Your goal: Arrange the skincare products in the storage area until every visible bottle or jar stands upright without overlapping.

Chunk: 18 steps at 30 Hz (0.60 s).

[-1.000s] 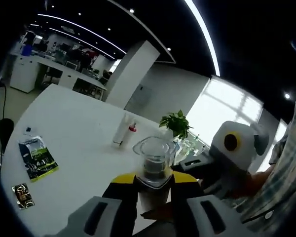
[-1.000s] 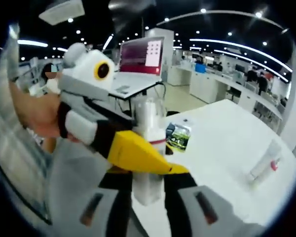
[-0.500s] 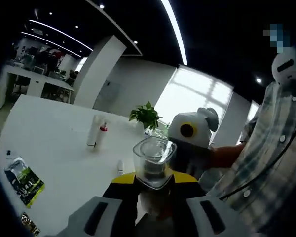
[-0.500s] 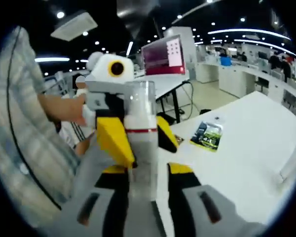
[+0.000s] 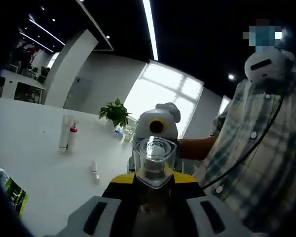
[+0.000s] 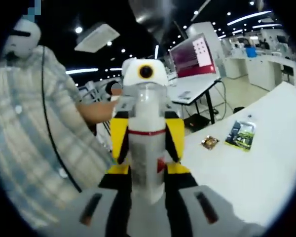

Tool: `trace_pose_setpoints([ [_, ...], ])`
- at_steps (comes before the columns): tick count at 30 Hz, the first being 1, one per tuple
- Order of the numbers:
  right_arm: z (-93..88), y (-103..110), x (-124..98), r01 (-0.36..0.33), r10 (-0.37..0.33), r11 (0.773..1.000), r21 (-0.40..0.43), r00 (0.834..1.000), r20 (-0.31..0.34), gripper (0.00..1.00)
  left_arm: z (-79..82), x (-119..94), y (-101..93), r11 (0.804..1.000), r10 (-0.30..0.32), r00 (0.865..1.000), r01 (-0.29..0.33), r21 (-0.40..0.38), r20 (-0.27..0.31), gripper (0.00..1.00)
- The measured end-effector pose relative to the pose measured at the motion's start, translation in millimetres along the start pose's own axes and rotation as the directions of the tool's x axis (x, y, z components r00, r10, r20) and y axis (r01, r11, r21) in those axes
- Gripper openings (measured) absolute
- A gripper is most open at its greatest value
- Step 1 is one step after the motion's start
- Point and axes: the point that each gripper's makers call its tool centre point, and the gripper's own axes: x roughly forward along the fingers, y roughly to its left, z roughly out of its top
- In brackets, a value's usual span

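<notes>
A white bottle (image 6: 147, 143) with a red band and a clear cap (image 5: 154, 163) is held in the air between both grippers. My right gripper (image 6: 147, 173) is shut on its lower body. My left gripper (image 5: 154, 181) is shut on its upper part, so the cap points straight at the left gripper view. The left gripper (image 6: 147, 133) faces the right gripper view head-on, its yellow jaws on either side of the bottle. The right gripper (image 5: 156, 140) sits directly behind the cap in the left gripper view.
On the white table (image 5: 34, 163) a white tube with a red part (image 5: 66, 133) stands, and a small tube (image 5: 94, 173) lies flat. A potted plant (image 5: 116, 111) is at the back. Printed packets (image 6: 241, 134) lie on the table. A person in a plaid shirt (image 5: 251, 163) is close by.
Both views have swung round with the hands. The two grippers now face each other in a straight line along the bottle, which stays gripped by both.
</notes>
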Motion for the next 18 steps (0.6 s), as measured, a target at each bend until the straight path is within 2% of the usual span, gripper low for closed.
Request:
trace_pose_setpoints([
  [2, 0.4, -9.2, 0.2, 0.058, -0.058, 0.998, 0.008, 0.998, 0.001, 0.23, 1.7, -2.1, 11.0, 0.998, 0.053, 0.998, -0.052, -0.03, 0.016, 0.26],
  [5, 2.3, -28.2, -1.4, 0.183, -0.183, 0.983, -0.01, 0.983, 0.003, 0.23, 2.0, -0.3, 24.2, 0.988, 0.138, 0.99, -0.136, -0.072, 0.027, 0.26],
  [7, 5.2, -37.6, -3.8, 0.255, -0.255, 0.967, -0.012, 0.967, 0.01, 0.23, 4.1, -1.2, 36.7, 0.971, 0.211, 0.976, -0.203, -0.127, 0.057, 0.28],
  [8, 6.4, -42.1, -5.3, 0.289, -0.289, 0.957, -0.013, 0.957, 0.012, 0.23, 5.6, -1.4, 43.7, 0.957, 0.26, 0.962, -0.245, -0.155, 0.081, 0.29],
  [10, 6.3, -49.5, -7.0, 0.345, -0.345, 0.938, -0.03, 0.938, 0.001, 0.23, 3.4, -1.0, 50.0, 0.943, 0.306, 0.948, -0.288, -0.167, 0.092, 0.29],
  [12, 4.0, -54.3, -6.9, 0.392, -0.394, 0.918, -0.057, 0.919, -0.016, 0.23, 2.1, -0.1, 53.8, 0.931, 0.337, 0.936, -0.315, -0.185, 0.103, 0.28],
  [17, 1.4, -58.7, -5.7, 0.455, -0.459, 0.885, -0.094, 0.888, -0.027, 0.23, 3.7, 2.7, 56.0, 0.914, 0.369, 0.919, -0.331, -0.233, 0.139, 0.25],
  [18, 2.0, -63.7, -8.9, 0.501, -0.505, 0.86, -0.093, 0.863, -0.015, 0.23, 3.4, 1.3, 60.2, 0.9, 0.4, 0.906, -0.359, -0.247, 0.141, 0.25],
])
